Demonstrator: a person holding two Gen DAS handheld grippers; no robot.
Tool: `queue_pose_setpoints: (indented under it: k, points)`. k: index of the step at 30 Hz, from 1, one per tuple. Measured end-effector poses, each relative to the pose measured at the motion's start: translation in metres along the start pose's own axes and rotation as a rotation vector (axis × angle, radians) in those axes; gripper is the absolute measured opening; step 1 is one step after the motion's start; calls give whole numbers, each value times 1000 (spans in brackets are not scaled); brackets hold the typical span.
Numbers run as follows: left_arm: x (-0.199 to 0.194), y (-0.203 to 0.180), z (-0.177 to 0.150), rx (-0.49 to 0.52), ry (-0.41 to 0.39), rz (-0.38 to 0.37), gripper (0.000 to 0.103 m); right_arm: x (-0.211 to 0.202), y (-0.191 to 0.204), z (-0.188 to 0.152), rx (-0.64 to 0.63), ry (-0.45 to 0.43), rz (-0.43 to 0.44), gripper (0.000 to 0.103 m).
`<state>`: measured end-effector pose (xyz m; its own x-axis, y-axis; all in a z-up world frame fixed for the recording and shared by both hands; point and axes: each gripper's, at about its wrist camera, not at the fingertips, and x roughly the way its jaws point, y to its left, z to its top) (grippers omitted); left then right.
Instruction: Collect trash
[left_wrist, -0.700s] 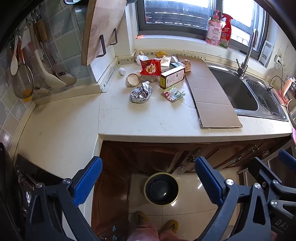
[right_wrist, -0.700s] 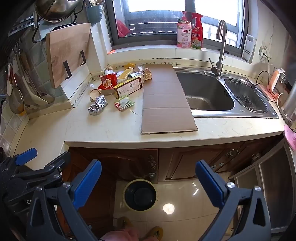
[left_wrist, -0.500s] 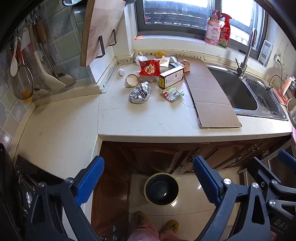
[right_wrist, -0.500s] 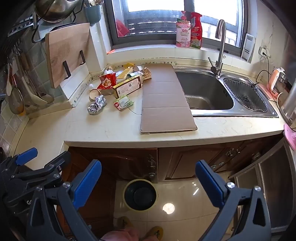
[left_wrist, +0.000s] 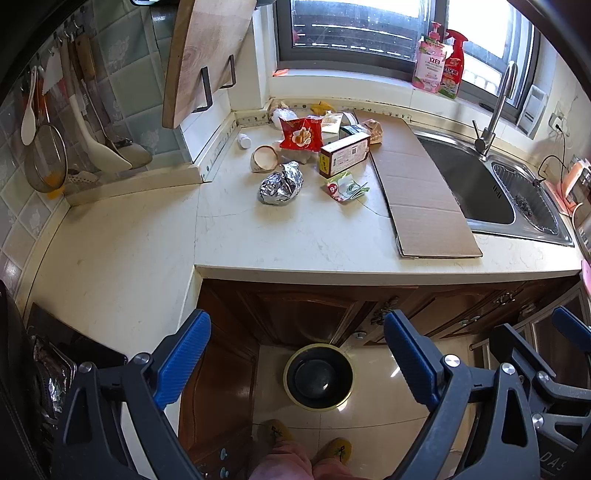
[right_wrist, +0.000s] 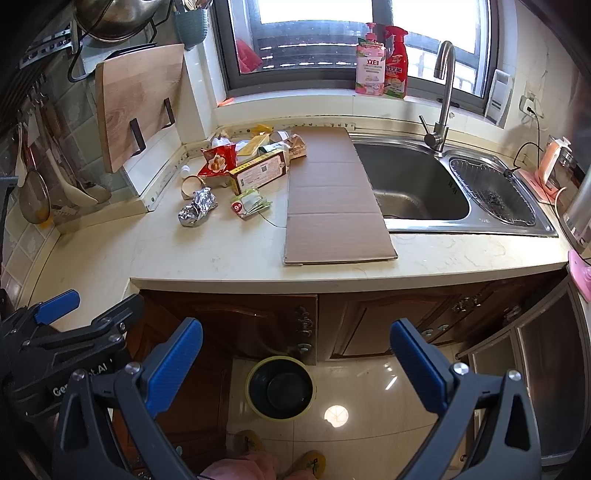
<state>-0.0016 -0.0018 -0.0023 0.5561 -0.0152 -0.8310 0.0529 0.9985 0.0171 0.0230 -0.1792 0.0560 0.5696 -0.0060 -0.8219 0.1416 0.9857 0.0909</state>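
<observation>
Trash is lying in a loose pile on the surface near the window corner, beside a flat cardboard sheet. A round bin is sitting on the floor below. The left gripper and right gripper are hovering over the floor, fingers spread wide, holding nothing.

Left gripper edges slightly toward the counter; its view of the trash pile sits a touch lower in frame. Right wrist view shows no visible shift.
</observation>
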Motion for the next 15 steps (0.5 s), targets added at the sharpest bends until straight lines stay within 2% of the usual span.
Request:
queue_pose_setpoints:
  k: [15]
  points:
    - [0,2,3,-1,6,0,94,1,3,-5,2,5,-1,102]
